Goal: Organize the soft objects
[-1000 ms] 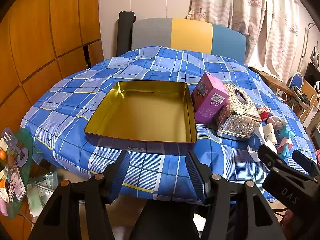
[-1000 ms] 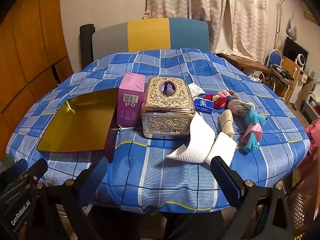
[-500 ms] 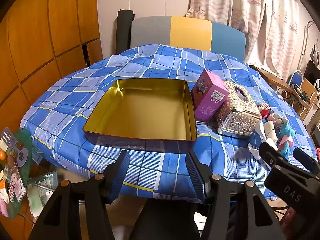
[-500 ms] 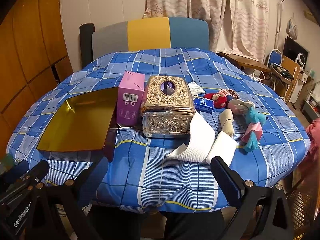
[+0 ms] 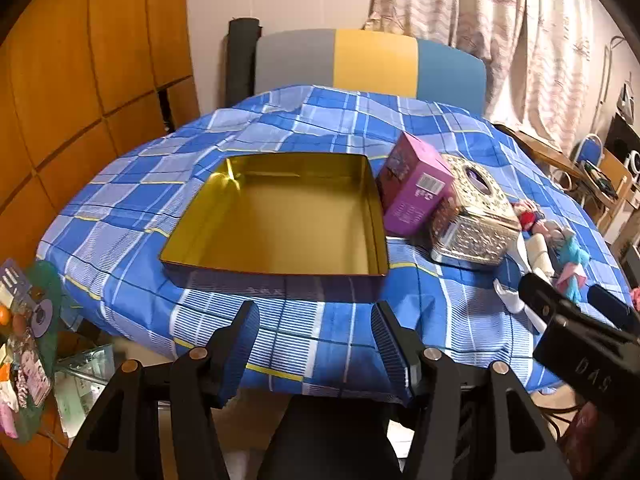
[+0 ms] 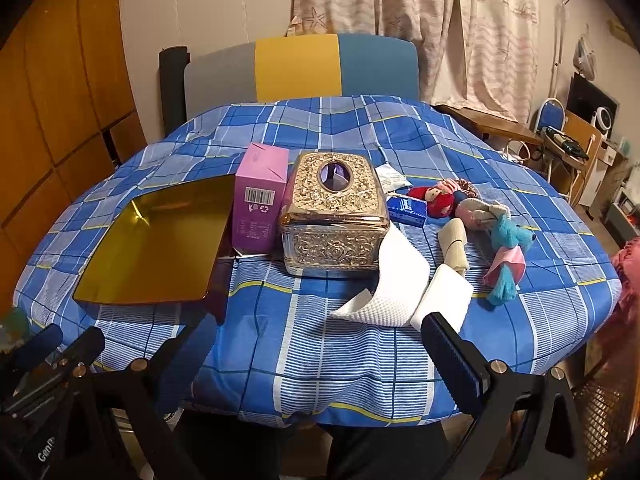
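Note:
An empty gold tin tray (image 5: 276,220) (image 6: 152,248) lies on the blue checked tablecloth (image 6: 320,344) at the left. Soft toys lie at the right: a red doll (image 6: 436,200), a grey-pink plush (image 6: 476,212), a blue and pink plush (image 6: 506,256) and a beige roll (image 6: 454,244). White paper towel (image 6: 400,288) lies in front of them. My left gripper (image 5: 314,340) is open and empty at the table's near edge in front of the tray. My right gripper (image 6: 320,352) is wide open and empty at the near edge, below the paper towel.
A purple carton (image 6: 258,204) and an ornate metal tissue box (image 6: 334,216) stand between tray and toys. A blue tissue pack (image 6: 406,210) lies by the doll. A colour-block chair (image 6: 300,68) stands behind the table. Wooden cabinets are at the left.
Both views have shifted only slightly; the grippers stay open at the near table edge. Nothing on the table has moved.

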A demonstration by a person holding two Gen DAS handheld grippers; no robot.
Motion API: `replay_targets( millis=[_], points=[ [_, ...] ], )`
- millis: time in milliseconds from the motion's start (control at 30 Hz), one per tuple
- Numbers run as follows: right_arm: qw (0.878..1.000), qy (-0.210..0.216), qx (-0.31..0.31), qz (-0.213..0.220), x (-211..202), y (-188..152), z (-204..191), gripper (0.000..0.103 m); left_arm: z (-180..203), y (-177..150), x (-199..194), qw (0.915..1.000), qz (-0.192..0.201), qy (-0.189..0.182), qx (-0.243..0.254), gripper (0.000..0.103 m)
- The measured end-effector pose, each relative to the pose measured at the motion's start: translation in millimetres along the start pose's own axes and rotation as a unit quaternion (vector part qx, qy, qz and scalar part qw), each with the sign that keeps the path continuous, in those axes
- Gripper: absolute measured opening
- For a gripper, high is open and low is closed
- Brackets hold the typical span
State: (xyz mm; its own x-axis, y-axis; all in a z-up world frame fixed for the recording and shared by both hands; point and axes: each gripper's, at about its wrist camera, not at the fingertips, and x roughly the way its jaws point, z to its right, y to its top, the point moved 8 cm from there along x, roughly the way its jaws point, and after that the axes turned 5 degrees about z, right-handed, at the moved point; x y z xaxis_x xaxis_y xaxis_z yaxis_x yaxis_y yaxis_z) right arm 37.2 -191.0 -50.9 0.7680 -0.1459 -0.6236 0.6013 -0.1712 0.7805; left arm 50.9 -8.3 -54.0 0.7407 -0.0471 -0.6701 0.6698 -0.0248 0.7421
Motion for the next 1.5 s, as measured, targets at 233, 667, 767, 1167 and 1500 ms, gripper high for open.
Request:
replay_targets(
  millis=[233,667,767,1167,1500],
  points=[
    [0.999,0.028,-0.01,0.026,-3.4,12.2,5.0,0.103,19.5,-14.4,10.5,0.9909,-0.03,-0.129,-0.022,0.059],
    [0.991,-0.019,0.133,-0.022,44.8,-5.1,156.0,0.103,74.9,-50.4,30.5,0.9615,-0.102,-0.255,-0.007,0.059],
    [0.981,-0.039,0.187,-0.042,54.0,-18.2,203.3,0.103,92.3,-54.7,37.3,0.9488,-0.12,-0.292,-0.005,0.062],
    [0.969,0.021,0.236,-0.07,64.4,-51.6,221.3,0.1,182.6,-20.1,59.2,0.9465,-0.085,-0.303,0.07,0.065],
    [0.968,0.039,0.238,-0.064,65.0,-51.9,211.0,0.1,232.9,-15.4,111.6,0.9397,-0.117,-0.31,0.082,0.04]
  ],
)
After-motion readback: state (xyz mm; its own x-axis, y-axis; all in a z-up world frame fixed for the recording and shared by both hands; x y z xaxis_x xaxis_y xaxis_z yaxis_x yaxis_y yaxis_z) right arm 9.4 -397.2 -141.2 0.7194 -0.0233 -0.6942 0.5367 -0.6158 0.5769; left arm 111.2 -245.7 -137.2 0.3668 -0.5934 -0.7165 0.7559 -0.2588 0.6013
